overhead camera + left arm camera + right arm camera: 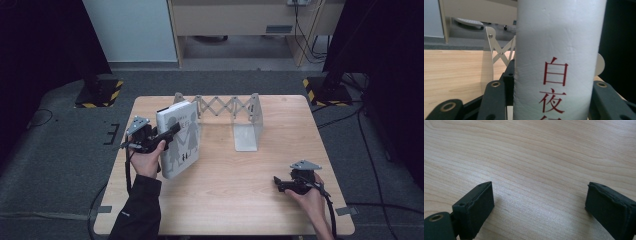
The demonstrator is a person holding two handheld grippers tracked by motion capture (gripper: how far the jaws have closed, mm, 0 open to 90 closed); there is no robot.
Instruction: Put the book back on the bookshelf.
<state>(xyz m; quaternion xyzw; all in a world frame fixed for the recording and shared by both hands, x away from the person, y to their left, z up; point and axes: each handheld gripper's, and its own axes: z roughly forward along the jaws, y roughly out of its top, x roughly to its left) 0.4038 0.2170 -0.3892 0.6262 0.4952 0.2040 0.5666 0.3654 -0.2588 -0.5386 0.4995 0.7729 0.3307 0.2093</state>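
A thick white book [179, 139] with grey figures on its cover stands upright at the table's left side. My left gripper [167, 136] is shut on it from the left, the two jaws clamping front and back covers. In the left gripper view the book's white spine [559, 57] with red characters stands close up between the jaws. A metal expanding bookend rack [235, 117] stands behind and to the right of the book. My right gripper [278, 183] rests low over the table's near right part, open, with bare wood between its pads [475, 207].
The rack's right end plate [247, 132] reaches toward the table's middle. Past the wooden table [225, 175] lie grey carpet, black stands with yellow-striped bases [100, 92], and cables on the floor at the right.
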